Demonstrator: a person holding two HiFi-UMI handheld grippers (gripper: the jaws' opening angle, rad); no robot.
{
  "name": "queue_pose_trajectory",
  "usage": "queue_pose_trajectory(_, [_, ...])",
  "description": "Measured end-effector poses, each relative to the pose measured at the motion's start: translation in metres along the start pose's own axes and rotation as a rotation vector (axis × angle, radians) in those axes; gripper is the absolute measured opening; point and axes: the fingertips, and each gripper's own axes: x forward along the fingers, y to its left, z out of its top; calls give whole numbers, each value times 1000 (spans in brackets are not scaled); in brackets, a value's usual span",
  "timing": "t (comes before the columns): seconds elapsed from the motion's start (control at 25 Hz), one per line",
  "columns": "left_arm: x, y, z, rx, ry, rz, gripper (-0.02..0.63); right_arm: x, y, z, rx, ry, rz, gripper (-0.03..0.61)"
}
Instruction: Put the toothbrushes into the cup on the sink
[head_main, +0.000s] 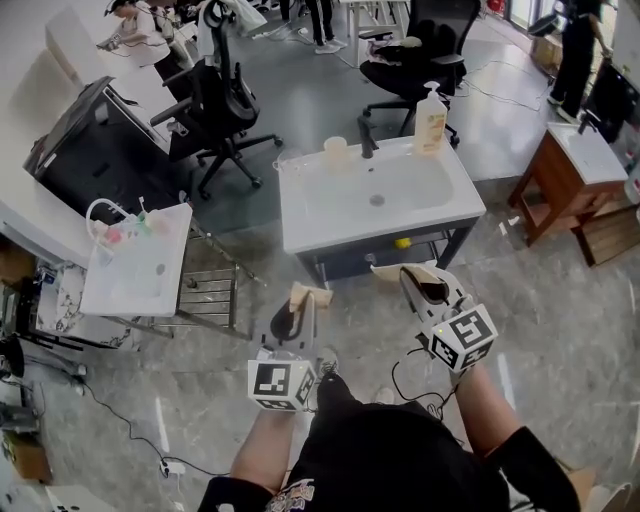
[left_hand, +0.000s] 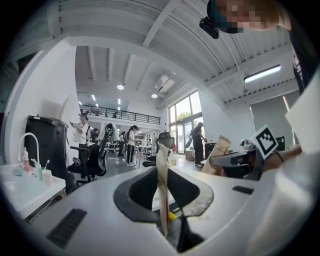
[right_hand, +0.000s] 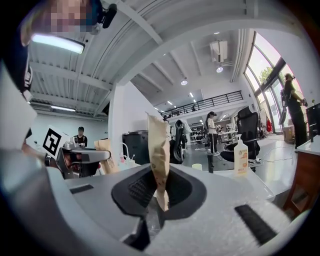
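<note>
Facing the white sink, we found the left gripper pinching a thin packet, the right gripper a tan pouch, contents concealed.

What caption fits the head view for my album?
Left gripper holds one tan packet, right gripper another, before the white sink with its cup.

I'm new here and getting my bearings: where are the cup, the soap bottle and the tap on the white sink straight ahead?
cup (head_main: 336, 150): head view, on its side wall.
soap bottle (head_main: 431, 122): head view, on its body.
tap (head_main: 367, 140): head view, on its dark stem.
</note>
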Motion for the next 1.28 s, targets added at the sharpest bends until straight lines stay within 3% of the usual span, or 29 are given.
queue_pose_trajectory(0.32, [50,43,-13,-7,3,-34,60,55,-21,-6,-2,13,-34,32])
queue_pose_trajectory(0.8, [143,145,-11,-41,5,-93,59,177,-52,4,-3,53,-102,32])
queue_pose_trajectory(1.28, [191,242,-7,-78,-11,-129,58,283,-47,16,-10,69,-136,32])
